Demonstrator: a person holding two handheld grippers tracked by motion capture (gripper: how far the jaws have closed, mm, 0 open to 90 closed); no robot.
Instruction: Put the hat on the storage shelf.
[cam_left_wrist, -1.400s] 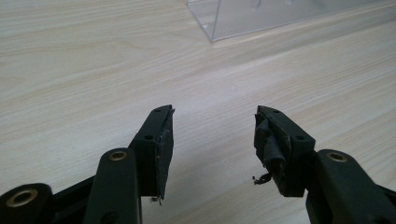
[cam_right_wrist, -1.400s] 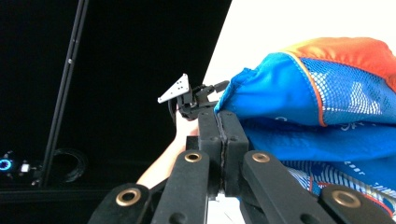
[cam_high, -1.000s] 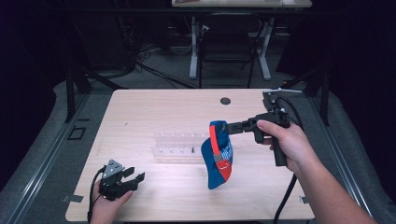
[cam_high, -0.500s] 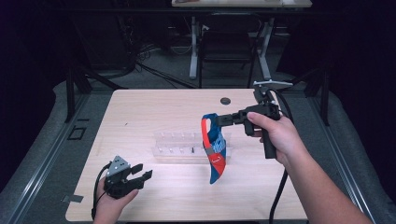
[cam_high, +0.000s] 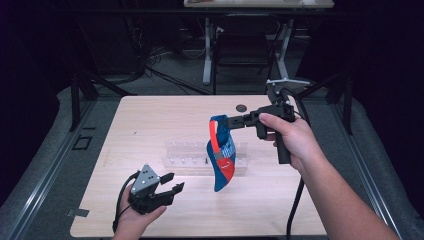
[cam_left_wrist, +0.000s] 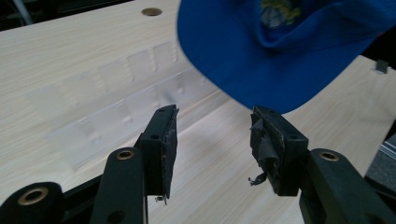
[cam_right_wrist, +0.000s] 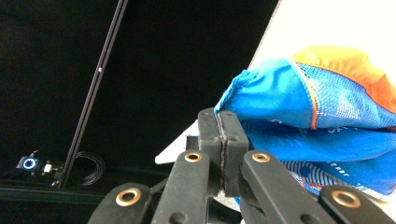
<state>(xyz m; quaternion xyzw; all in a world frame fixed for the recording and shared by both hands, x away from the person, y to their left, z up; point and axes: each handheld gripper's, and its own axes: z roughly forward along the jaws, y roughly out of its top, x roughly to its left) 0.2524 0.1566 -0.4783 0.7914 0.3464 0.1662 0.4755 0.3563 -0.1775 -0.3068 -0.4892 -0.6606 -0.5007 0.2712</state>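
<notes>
The right gripper (cam_high: 231, 121) had its jaws clenched on the cap (cam_high: 222, 155), so the left gripper (cam_high: 170, 182), jaws released, at seven o'clock of it, best take the brim squarely.

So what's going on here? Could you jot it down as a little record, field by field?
Held thing: blue and orange cap, hanging above the table
Right gripper: shut on the cap's edge, holding it up
Left gripper: open, nothing between the jaws, low near the table's front edge
Beneath the cap: clear plastic rack lying on the table
Also on the table: small dark round disc near the far edge
Cap's peak: points down towards the table
</notes>
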